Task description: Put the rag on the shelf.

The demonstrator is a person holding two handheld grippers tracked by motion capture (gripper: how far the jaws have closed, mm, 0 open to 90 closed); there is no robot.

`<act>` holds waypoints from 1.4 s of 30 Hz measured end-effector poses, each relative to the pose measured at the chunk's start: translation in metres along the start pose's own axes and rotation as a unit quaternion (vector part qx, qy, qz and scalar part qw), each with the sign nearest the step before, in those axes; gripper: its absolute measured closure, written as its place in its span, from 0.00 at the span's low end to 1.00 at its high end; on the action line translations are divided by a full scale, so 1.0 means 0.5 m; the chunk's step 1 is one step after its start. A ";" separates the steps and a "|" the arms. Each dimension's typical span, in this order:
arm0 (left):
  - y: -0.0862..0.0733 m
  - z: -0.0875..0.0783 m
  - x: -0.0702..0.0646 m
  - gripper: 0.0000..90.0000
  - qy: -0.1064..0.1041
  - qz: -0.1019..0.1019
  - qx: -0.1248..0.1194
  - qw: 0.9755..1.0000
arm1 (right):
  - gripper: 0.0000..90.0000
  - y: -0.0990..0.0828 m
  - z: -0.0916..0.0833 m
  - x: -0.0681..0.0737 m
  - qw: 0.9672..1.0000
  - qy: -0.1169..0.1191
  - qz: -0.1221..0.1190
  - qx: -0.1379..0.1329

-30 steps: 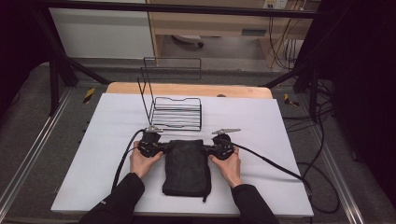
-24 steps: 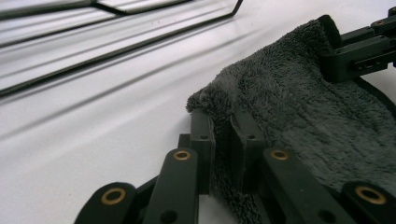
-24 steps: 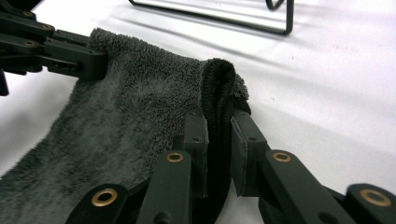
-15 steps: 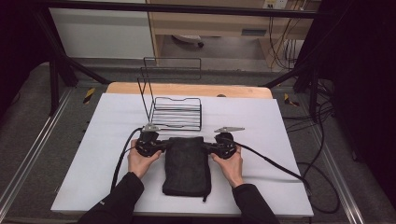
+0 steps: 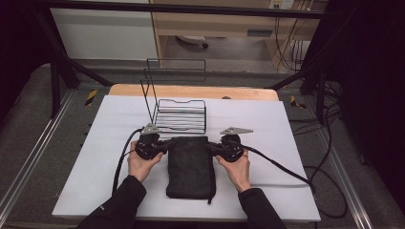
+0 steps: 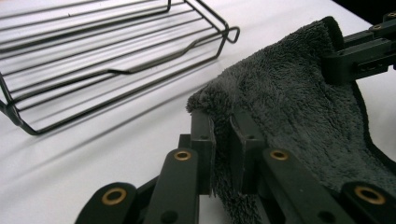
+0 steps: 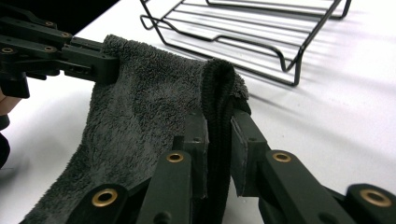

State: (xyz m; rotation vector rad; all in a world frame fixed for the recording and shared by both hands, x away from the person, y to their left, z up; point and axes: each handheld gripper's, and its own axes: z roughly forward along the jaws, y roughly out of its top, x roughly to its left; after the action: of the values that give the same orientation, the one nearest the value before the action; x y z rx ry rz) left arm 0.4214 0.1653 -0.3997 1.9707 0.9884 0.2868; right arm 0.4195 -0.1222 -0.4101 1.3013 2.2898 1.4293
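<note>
Dark grey towel (image 5: 191, 167) folded into a long strip on the white table cover (image 5: 286, 129), lengthwise toward the person, between the two hands. Left gripper (image 5: 165, 143) pinches the far left corner, right gripper (image 5: 211, 147) pinches the far right corner; the towel's far edge spans between the two sets of jaws. In the left gripper view the left gripper (image 6: 222, 149) has both jaws pressed onto a fold of the fluffy towel (image 6: 289, 107), fabric bunched between the pads, and the other gripper clamps the opposite corner at upper right. In the right gripper view the right gripper (image 7: 218, 144) is clamped on the stitched hem of the towel (image 7: 140, 121), hem edge standing upright between the jaws. Far end of the towel looks lifted off the surface at the corners; near end lies flat on the cover close to the table's front edge. Black wire rack (image 5: 181, 114) sits just beyond the towel's far edge, near but not touching. Jaws point inward toward each other, hands (image 5: 143, 164) behind them on either side of the towel
</note>
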 end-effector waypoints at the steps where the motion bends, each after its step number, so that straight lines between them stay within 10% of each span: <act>1: 0.001 -0.003 -0.001 0.90 0.000 0.001 -0.003 1.000 | 0.88 0.001 -0.002 0.001 1.000 0.000 -0.001 -0.003; 42: 0.054 -0.105 -0.058 0.91 0.002 0.033 -0.106 0.994 | 0.88 0.055 -0.097 0.056 0.993 -0.004 -0.060 -0.100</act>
State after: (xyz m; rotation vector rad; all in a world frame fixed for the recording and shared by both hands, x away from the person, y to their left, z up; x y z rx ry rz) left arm 0.3885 0.1686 -0.3429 1.8120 0.8601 0.4160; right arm 0.3933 -0.1290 -0.3540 1.0922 2.1146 1.5619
